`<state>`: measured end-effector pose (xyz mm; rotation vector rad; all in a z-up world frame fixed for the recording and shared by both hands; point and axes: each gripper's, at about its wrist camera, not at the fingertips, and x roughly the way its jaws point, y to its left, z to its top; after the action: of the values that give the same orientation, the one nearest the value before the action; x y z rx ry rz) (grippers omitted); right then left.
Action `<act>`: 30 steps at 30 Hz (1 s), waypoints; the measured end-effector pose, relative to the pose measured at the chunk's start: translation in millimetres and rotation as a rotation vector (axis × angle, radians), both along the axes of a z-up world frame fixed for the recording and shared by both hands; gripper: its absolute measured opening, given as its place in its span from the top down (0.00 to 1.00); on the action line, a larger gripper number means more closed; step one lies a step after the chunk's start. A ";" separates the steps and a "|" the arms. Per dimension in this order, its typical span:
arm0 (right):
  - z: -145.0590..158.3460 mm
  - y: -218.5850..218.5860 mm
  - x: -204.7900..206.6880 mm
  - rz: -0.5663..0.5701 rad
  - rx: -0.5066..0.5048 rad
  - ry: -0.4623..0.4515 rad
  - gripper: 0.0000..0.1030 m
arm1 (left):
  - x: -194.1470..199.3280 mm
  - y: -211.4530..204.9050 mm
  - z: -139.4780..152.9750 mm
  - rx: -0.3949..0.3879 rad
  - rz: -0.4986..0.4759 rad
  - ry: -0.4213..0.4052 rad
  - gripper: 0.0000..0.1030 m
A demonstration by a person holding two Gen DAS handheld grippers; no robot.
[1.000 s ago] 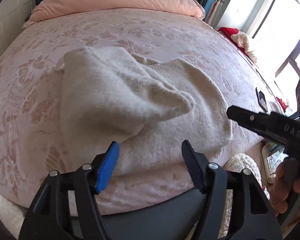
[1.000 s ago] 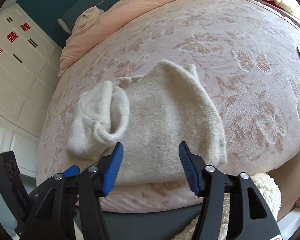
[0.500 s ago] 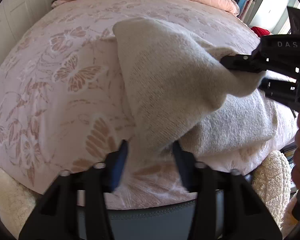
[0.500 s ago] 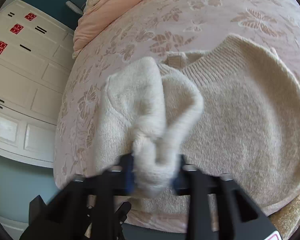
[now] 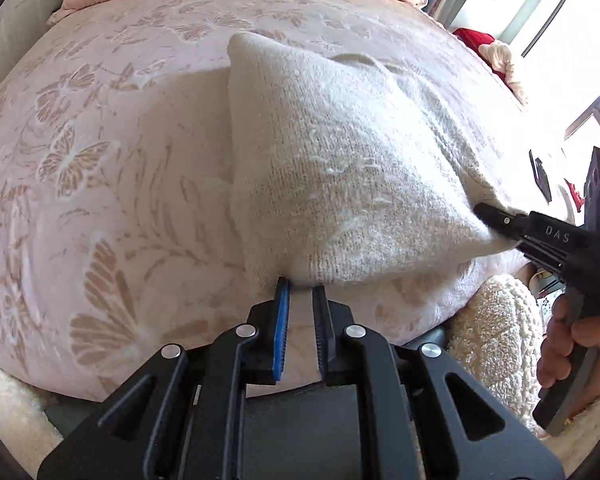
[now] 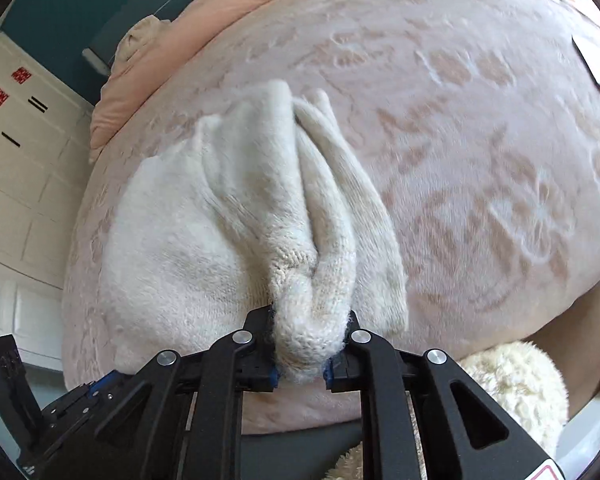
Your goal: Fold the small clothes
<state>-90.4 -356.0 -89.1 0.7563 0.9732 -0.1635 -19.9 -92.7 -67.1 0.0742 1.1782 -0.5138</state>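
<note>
sweater (image 5: 352, 168) lies on bed (image 5: 100, 184), near edge | L gripper (image 5: 300, 296): jaws narrow, hem corner nipped | R gripper (image 6: 310, 344): bunched knit clamped | both corners held, prob. so fold can be made

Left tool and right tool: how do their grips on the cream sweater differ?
The left tool pinches only a thin hem edge of the cream sweater at its very tips; the right tool holds a thick bunched wad deep between its jaws. The left tool's blue pads show, a slim gap between them; the right tool's are mostly buried in knit. Shared: both jaws have just been closing, and both grip the same sweater.
</note>
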 end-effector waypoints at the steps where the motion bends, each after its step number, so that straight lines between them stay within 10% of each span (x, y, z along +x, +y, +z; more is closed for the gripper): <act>1: 1.8 1.2 -0.9 -0.005 0.014 -0.016 0.84 | -1.9 1.0 1.8 0.009 -0.001 -0.013 0.88; 8: 11.0 -2.6 14.4 -0.009 0.118 -0.043 0.58 | 2.8 40.8 11.5 0.000 0.117 -0.037 0.63; 16: 61.7 9.0 30.8 0.051 0.082 -0.156 0.82 | -8.9 23.5 14.2 -0.012 0.053 -0.037 0.51; 19: 98.3 8.4 17.8 0.055 0.095 -0.266 0.84 | -8.4 4.3 11.0 -0.013 0.008 -0.056 0.51; 21: 107.7 5.6 7.5 0.046 0.027 -0.284 0.85 | -2.2 -4.9 5.0 0.017 -0.003 -0.055 0.69; 26: 4.8 -19.1 8.3 0.018 -0.113 0.066 0.85 | 18.7 -3.8 -18.9 0.033 0.056 0.045 0.83; 30: 8.7 -25.8 -9.0 -0.035 -0.017 0.015 0.75 | 9.1 -13.6 -11.3 0.095 0.015 0.002 0.83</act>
<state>-99.4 -381.8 -80.5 0.7577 0.9718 -0.2081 -10.8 -106.2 -78.4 0.1467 1.2044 -0.4448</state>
